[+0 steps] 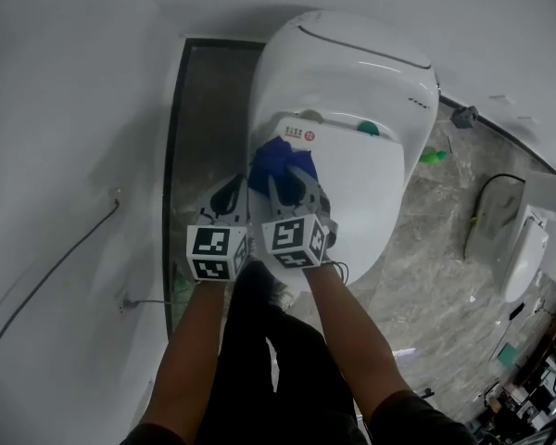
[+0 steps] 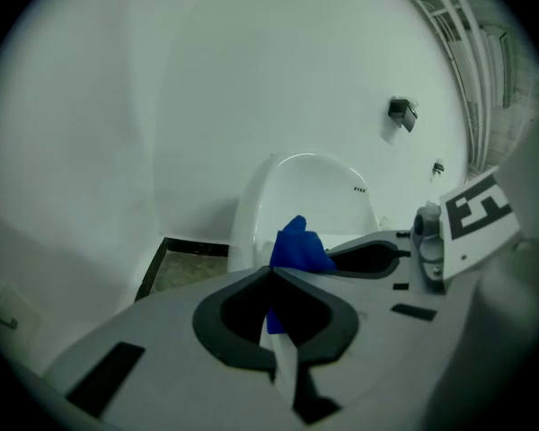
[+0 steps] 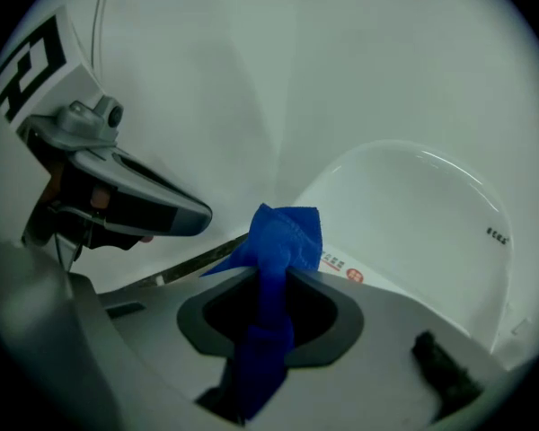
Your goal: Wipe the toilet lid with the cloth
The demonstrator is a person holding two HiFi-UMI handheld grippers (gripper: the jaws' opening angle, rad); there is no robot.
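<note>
The white toilet's closed lid (image 1: 371,193) fills the middle of the head view. A blue cloth (image 1: 278,160) lies bunched on the lid's near left part, beside a label with a red mark (image 1: 301,133). My right gripper (image 1: 292,185) is shut on the cloth (image 3: 278,241), which runs between the jaws and hangs down into the hollow behind them. My left gripper (image 1: 233,191) sits close beside it on the left, jaws shut (image 2: 271,269), with a strip of the cloth (image 2: 298,245) showing between them. The lid (image 3: 413,232) curves away beyond the right jaws.
A white wall with a thin cable (image 1: 65,258) stands on the left, and a dark floor strip (image 1: 204,109) runs between it and the toilet. Marbled floor (image 1: 426,276) lies on the right, with a green item (image 1: 433,156) and another white fixture (image 1: 524,258).
</note>
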